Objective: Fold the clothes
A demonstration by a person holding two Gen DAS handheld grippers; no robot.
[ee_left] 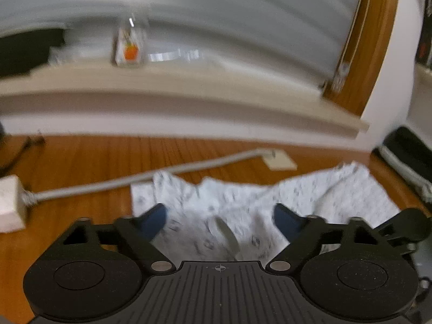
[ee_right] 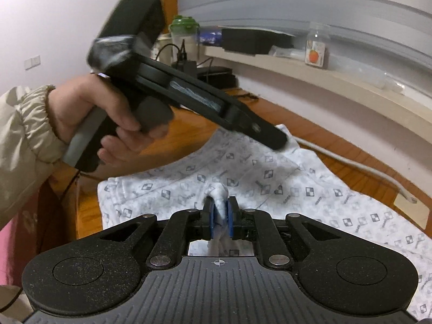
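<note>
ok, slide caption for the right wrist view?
Right tool shut on patterned white garment; left tool over its far edge.

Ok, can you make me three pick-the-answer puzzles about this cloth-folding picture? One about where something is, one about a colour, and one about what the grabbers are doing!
1. Where does the white patterned cloth lie?
A. on the wooden floor
B. on the beige shelf
C. in a basket

2. What colour are the pads on the right gripper?
A. red
B. blue
C. yellow

3. How is the left gripper?
A. shut on the cloth
B. holding a jar
C. open above the cloth

Answers:
1 A: the brown wooden floor shows all around the cloth.
2 B: blue pads squeeze a pinched fold of cloth.
3 C: its two fingers stand wide apart with cloth showing between them.
</note>
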